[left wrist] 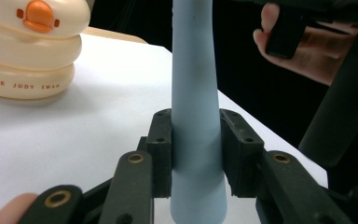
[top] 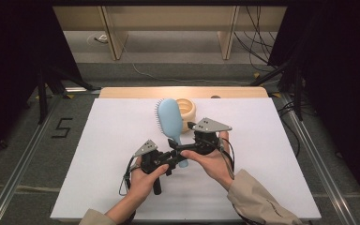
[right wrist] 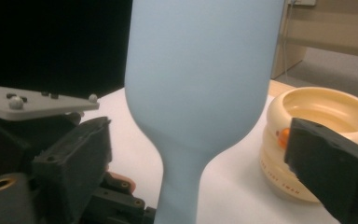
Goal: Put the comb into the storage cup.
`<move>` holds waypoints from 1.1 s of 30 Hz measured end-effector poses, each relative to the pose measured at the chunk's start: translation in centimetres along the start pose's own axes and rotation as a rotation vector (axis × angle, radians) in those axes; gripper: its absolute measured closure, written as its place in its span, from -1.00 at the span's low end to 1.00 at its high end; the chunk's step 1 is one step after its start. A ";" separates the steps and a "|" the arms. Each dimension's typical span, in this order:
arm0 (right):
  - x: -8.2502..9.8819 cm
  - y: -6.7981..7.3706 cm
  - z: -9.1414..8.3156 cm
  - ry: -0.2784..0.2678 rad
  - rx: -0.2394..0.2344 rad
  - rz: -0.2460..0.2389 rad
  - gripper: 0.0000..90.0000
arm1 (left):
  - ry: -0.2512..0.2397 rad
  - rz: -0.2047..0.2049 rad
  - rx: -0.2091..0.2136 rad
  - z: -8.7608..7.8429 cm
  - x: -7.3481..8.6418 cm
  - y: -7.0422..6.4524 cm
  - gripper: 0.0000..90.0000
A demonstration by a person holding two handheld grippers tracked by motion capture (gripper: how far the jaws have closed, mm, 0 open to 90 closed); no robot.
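Above the white surface (top: 122, 140), the blue hairbrush (top: 171, 119) is pinched at its handle by the left gripper's (top: 168, 159) fingers (left wrist: 161, 154); the right gripper's (top: 192, 140) fingers (right wrist: 74, 158) are spread either side, near a cream holder (top: 187, 108).

Grey floor (top: 23, 140) (a painted 5 (top: 62, 127)), wooden shelving (top: 168, 28), black curtains (top: 9, 56)

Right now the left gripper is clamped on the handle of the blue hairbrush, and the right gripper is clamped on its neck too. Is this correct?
Only partly. The left gripper is clamped on the blue hairbrush handle, as the left gripper view shows. The right gripper is not clamped: in the right gripper view its jaws stand wide on either side of the neck, with a gap on both sides.
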State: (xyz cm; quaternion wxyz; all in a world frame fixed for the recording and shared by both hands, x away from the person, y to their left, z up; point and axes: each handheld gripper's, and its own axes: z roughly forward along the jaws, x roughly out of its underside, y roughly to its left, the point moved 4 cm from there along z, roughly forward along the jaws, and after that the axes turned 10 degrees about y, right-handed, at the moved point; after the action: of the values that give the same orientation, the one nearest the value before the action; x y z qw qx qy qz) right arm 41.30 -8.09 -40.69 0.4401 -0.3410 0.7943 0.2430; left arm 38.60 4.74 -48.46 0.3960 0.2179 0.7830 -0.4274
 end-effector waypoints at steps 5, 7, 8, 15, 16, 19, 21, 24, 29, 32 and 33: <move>-1.0 -0.3 -0.4 -0.003 -0.019 -0.002 -0.98 | -0.001 -0.001 0.007 0.0 0.0 0.0 0.48; -1.6 -0.4 -0.6 -0.006 -0.018 -0.007 -0.99 | -0.003 -0.001 0.009 0.0 0.0 -0.1 0.48; -1.9 -0.4 -0.6 -0.003 -0.015 -0.009 -0.99 | -0.004 -0.003 0.010 0.0 -0.1 -0.1 0.48; -4.2 -0.8 -0.4 -0.006 -0.006 0.000 -0.99 | -0.003 -0.002 0.012 -0.1 -0.1 -0.1 0.48; -4.5 -0.8 -0.3 0.000 -0.004 0.001 -0.99 | -0.004 -0.005 0.015 -0.1 -0.1 -0.1 0.48; -5.5 -0.9 -0.1 0.007 0.001 -0.007 -1.00 | -0.008 -0.009 0.017 -0.1 -0.2 -0.2 0.48; -6.2 -0.8 0.1 0.010 -0.010 -0.004 -1.00 | -0.004 -0.003 0.016 -0.1 -0.1 -0.2 0.48; -7.0 -0.6 0.6 0.016 -0.009 -0.010 -0.99 | -0.004 -0.003 0.016 -0.1 -0.1 -0.2 0.48; -8.1 -0.4 1.3 0.031 -0.012 -0.015 -1.00 | -0.006 -0.003 0.018 -0.1 -0.2 -0.2 0.48; -8.5 -0.3 1.7 0.042 -0.011 -0.015 -1.00 | -0.006 -0.002 0.018 -0.1 -0.2 -0.2 0.48; -8.7 -0.2 1.8 0.044 -0.014 -0.018 -0.99 | -0.007 -0.002 0.018 -0.1 -0.2 -0.2 0.48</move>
State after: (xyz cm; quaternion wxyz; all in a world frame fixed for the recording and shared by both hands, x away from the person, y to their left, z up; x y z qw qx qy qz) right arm 45.71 -4.14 -34.11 0.4224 -0.3566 0.7989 0.2371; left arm 38.49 4.75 -48.18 0.3962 0.2194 0.7780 -0.4354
